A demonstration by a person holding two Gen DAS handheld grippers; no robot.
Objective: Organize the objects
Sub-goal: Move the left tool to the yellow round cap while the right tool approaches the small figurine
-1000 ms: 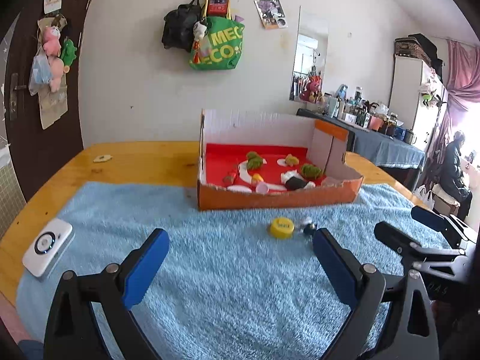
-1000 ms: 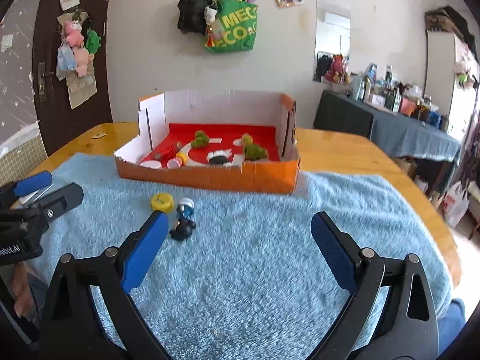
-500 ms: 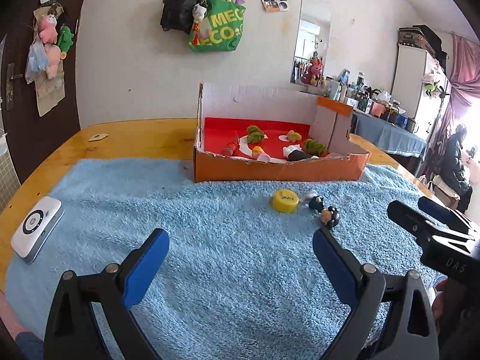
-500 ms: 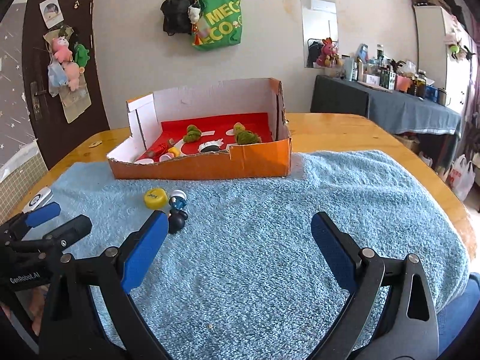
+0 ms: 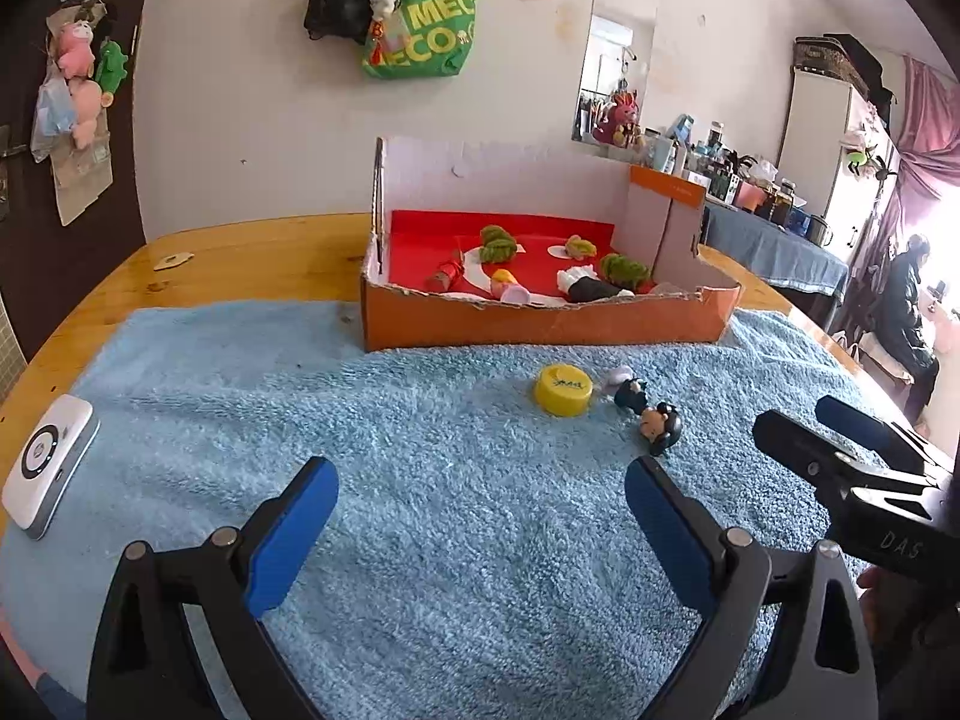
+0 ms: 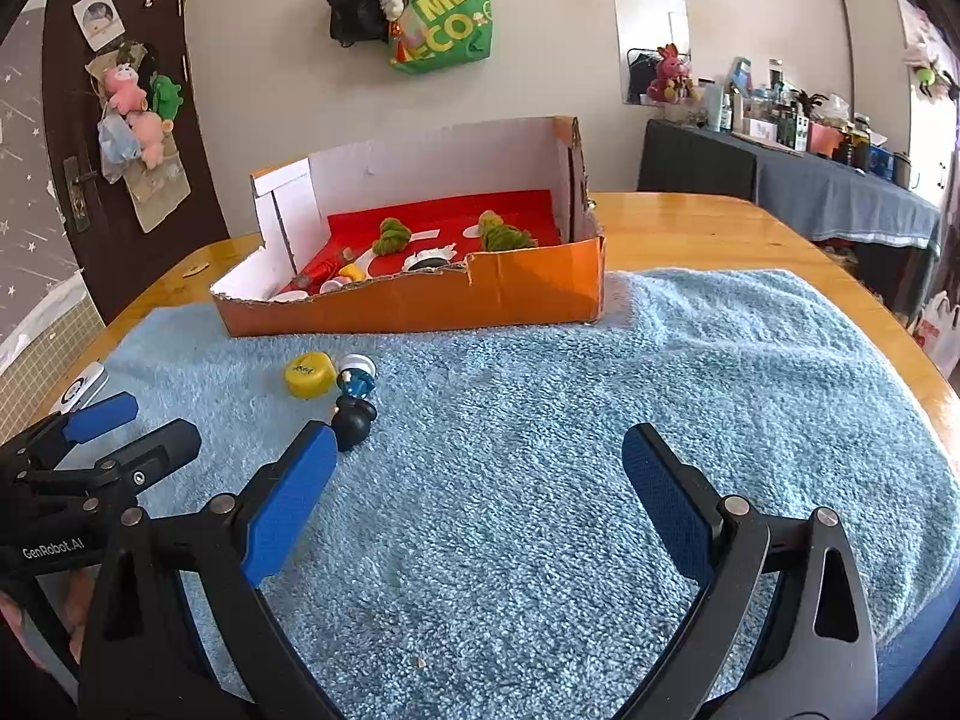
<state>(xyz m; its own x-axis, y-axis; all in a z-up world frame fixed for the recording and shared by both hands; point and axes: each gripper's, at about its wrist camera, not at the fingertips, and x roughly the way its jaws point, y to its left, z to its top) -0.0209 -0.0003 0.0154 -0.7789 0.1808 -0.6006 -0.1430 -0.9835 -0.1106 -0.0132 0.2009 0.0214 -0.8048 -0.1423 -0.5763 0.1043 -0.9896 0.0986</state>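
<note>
Both grippers drew back, jaws apart; one yellow cap point(image 5: 563, 389), two figurines point(image 5: 660, 423) point(image 6: 355, 373).

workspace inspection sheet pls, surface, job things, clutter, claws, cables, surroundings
surface: wooden table covered by a blue towel
job's things: orange cardboard box with small toys inside; yellow cap, blue-and-white figurine and dark-haired figurine loose on the towel
clutter: white device at the towel's left edge
grippers: left claw open, empty; right claw open, empty
cables: nothing seen
surroundings: green bag on the wall, side table with bottles, dark door
</note>
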